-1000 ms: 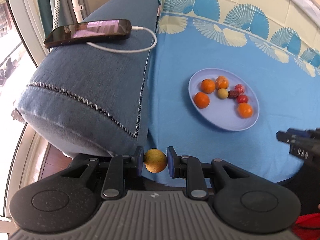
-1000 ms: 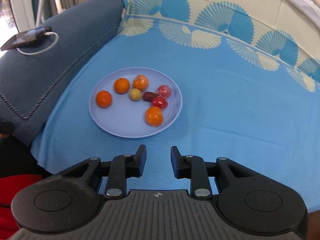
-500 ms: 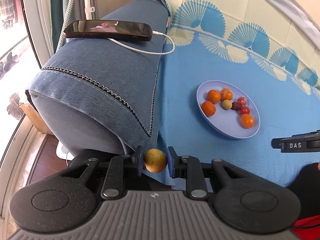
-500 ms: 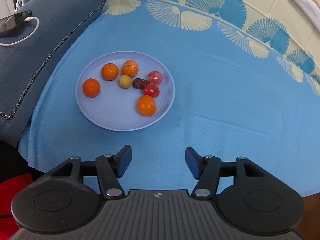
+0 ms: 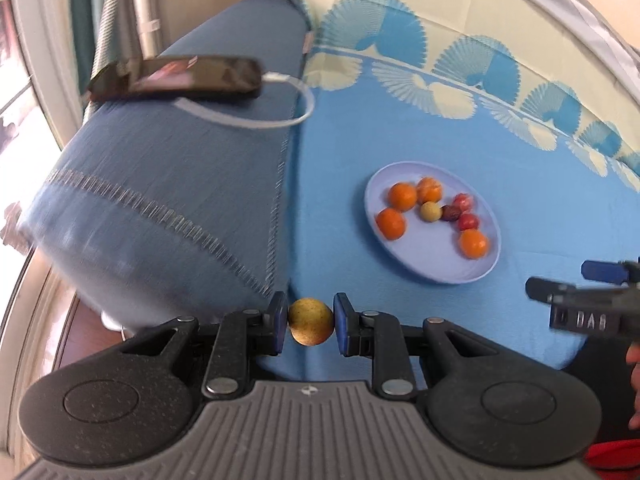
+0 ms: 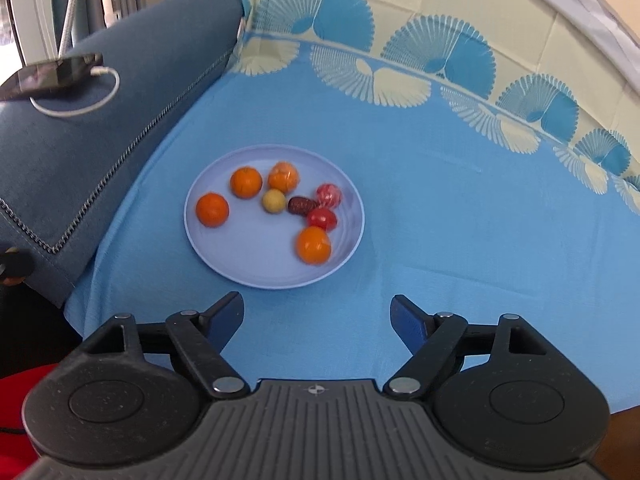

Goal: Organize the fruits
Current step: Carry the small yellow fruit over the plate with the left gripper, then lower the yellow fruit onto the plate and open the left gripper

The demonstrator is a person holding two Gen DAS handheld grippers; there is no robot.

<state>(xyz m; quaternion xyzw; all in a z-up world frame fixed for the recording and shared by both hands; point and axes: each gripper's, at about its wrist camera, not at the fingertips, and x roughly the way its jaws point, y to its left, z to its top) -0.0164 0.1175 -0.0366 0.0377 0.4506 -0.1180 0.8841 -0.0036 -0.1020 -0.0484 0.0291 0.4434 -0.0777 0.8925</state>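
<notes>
Plate [image 6: 224,256] – one. On it: four oranges [image 6: 212,210], one small yellow fruit [image 6: 274,201], one dark date [image 6: 301,205], two red fruits [image 6: 322,219]. One more yellow fruit [image 5: 310,321] – off plate. Phone [image 5: 180,78] one, cable [image 5: 256,122] one.

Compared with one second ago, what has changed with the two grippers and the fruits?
The right gripper opened its jaws wide, from nearly shut to far apart, in front of the plate. The left gripper stayed shut on the yellow fruit, though its view swung about. The seven fruits on the plate did not move.
</notes>
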